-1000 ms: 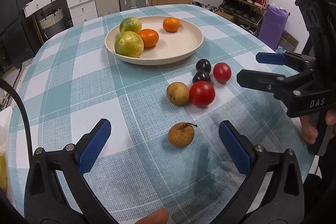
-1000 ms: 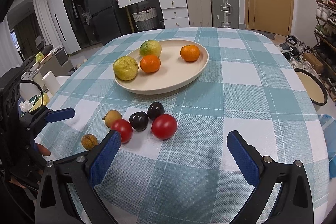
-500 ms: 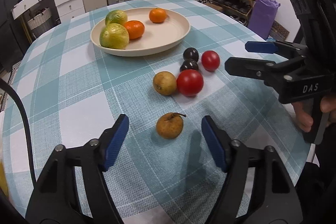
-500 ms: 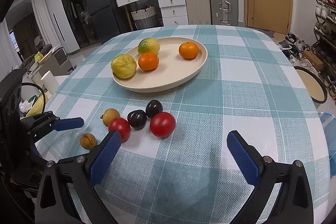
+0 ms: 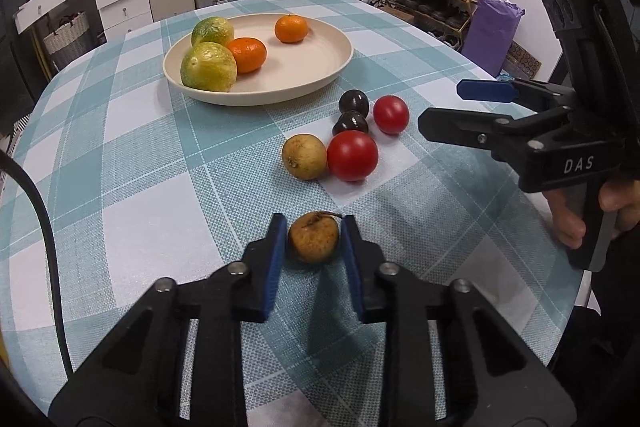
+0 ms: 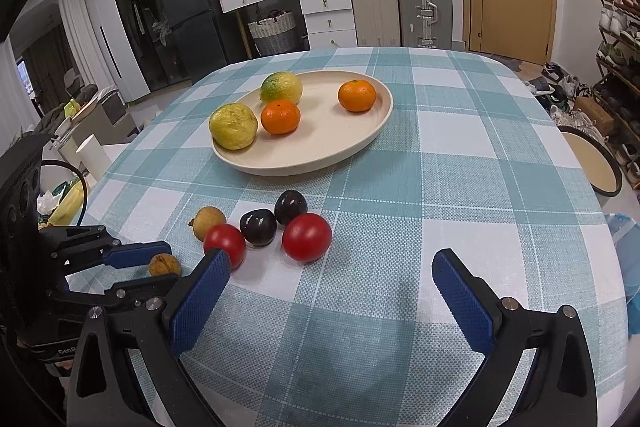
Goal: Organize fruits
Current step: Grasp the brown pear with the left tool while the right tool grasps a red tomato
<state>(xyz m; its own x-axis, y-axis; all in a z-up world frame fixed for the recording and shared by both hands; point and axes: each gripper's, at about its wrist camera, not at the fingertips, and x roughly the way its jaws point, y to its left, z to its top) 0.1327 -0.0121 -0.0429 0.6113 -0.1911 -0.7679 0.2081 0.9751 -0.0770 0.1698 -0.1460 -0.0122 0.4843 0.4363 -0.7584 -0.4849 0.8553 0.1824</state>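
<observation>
- Left claw (image 5: 313, 235): we have just closed its jaws; the pads now pinch the brown fruit (image 5: 314, 237), which sits on the table (image 5: 132, 211).
- Right claw (image 6: 332, 291): spread, empty.
- Plate (image 5: 320, 75): at 11 o'clock from the brown fruit, holding citrus.
- Handling, as we judge: lift straight, grip gently, clear the tomato (image 5: 352, 155) at 1 o'clock.

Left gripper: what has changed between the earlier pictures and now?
The left gripper has just been closing; its pads now press both sides of the stemmed brown fruit, which sat between wide-open jaws before. The right gripper stays open and still. The plate and the other fruits have not moved.
</observation>
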